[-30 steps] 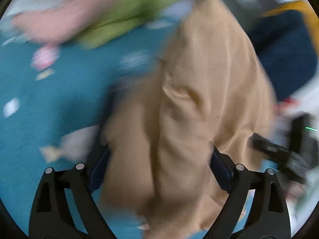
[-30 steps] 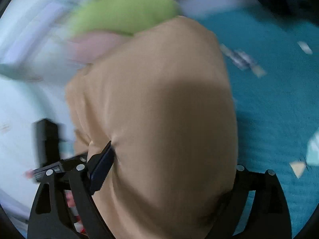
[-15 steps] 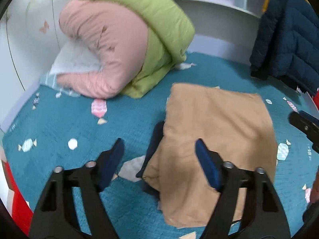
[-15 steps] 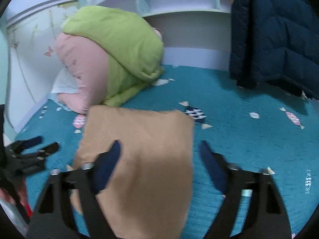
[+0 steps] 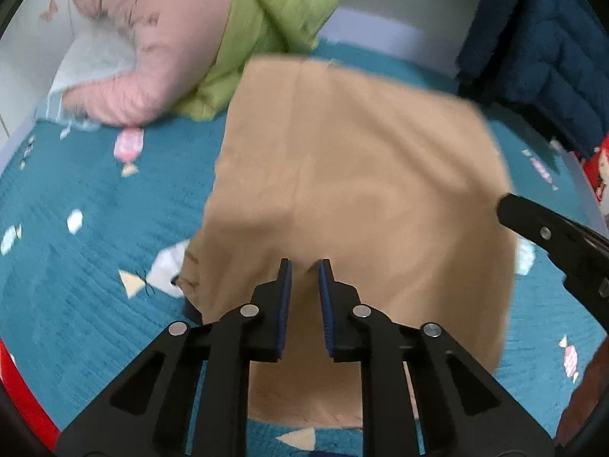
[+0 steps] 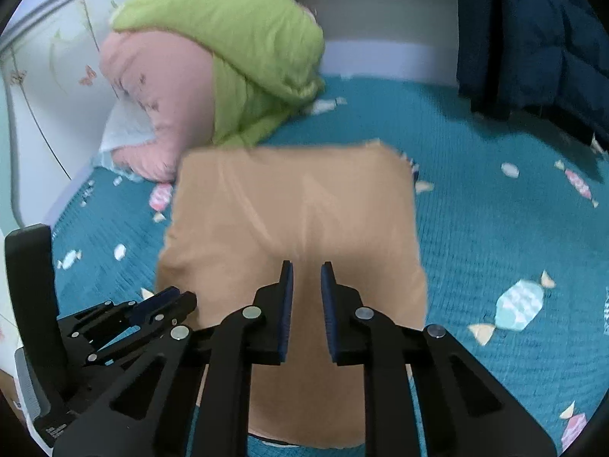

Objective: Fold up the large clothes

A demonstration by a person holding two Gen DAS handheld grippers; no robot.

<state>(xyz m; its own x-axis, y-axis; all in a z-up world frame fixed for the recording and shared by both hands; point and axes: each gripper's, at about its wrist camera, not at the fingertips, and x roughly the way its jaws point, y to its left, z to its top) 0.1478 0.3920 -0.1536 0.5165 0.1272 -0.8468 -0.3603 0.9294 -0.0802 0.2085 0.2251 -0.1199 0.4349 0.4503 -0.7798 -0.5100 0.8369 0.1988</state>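
Observation:
A tan garment (image 5: 361, 171) lies folded in a flat rectangle on the teal bedspread (image 5: 76, 266). My left gripper (image 5: 304, 262) hangs over its near edge. The jaws are closing, with a narrow gap and no cloth pinched between them. The right wrist view shows the same garment (image 6: 297, 198) under my right gripper (image 6: 306, 264). Its jaws are closing too, and nothing is between them. Each gripper shows in the other's view: the right gripper (image 5: 552, 236) at the garment's right side, the left gripper (image 6: 163, 301) at its left side.
A rolled pink and green quilt (image 6: 228, 38) lies at the far left by the wall. A navy puffer jacket (image 6: 533, 30) hangs at the far right. Candy prints dot the bedspread (image 6: 495, 209), which runs bare to the garment's right.
A second ago both grippers stood wide with tan cloth between their jaws. They have let it go, the garment now lies folded flat, and both pairs of jaws have narrowed.

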